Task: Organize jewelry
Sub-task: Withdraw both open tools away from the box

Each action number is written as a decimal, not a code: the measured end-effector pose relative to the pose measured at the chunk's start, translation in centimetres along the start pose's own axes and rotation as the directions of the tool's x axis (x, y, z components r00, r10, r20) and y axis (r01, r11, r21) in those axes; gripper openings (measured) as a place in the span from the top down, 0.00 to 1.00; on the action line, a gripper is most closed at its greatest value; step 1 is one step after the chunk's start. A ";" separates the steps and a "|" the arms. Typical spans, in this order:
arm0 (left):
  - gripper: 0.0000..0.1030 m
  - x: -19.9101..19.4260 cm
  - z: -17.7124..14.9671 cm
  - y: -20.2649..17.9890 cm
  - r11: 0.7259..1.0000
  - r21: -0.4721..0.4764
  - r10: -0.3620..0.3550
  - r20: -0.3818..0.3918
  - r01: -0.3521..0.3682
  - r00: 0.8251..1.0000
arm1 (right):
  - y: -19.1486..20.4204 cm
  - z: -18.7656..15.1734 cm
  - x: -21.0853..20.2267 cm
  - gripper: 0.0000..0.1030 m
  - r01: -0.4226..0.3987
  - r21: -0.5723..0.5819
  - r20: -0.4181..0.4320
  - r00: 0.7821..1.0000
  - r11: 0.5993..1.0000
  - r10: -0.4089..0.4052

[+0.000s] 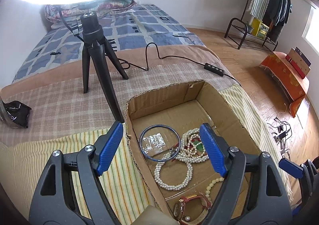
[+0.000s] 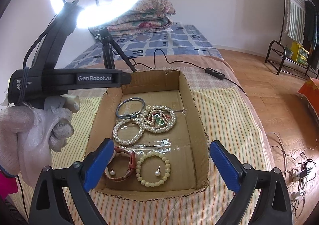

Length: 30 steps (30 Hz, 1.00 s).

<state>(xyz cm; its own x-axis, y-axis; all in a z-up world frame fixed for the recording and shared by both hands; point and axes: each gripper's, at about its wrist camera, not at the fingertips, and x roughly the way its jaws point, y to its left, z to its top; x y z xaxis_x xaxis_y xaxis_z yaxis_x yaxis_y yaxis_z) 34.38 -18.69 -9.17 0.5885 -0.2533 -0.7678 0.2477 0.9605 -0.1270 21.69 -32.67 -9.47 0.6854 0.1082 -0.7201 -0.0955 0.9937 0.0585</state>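
Both grippers, left (image 1: 162,148) and right (image 2: 160,167), are wide open and hold nothing. The jewelry lies in the box (image 2: 187,93). The bead ring (image 2: 153,168), at 6 o'clock, looks light, bendy and slippery. Pinch one side of it gently.

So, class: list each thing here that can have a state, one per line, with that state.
Cardboard box: open-topped, holding jewelry.
Ring light: switched on.
Left gripper: jaws open, empty.
Right gripper: jaws open, empty.
Red-strapped watch: lying in box.
Quilt: folded.
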 end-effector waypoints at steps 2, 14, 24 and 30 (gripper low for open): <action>0.21 -0.5 -0.1 0.0 1.000 0.004 0.004 0.007 -0.004 1.000 | 0.0 0.0 -0.2 0.05 0.003 0.004 0.002 1.000 1.000 -0.003; 0.21 -5.0 -0.4 -0.6 0.999 0.029 0.011 0.050 -0.012 0.999 | 0.8 0.1 -2.8 0.05 0.007 0.006 0.039 0.999 1.000 -0.007; 0.21 -10.1 -1.2 0.7 0.999 0.015 0.033 0.102 -0.035 0.994 | 2.1 -0.2 -6.3 0.04 0.023 -0.004 0.074 0.997 1.000 -0.022; 0.21 -14.2 -2.6 2.9 1.000 -0.013 0.023 0.141 -0.022 0.990 | 3.2 -0.4 -9.1 0.01 0.030 0.001 0.113 0.993 1.000 -0.030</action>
<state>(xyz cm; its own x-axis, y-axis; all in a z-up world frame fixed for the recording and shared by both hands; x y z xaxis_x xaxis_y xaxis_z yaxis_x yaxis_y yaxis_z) 24.72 -12.03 -0.22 0.6966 -0.2446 -0.6744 0.2251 0.9671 -0.1182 14.82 -30.52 -2.97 0.7651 0.0808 -0.6388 -0.0740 0.9966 0.0374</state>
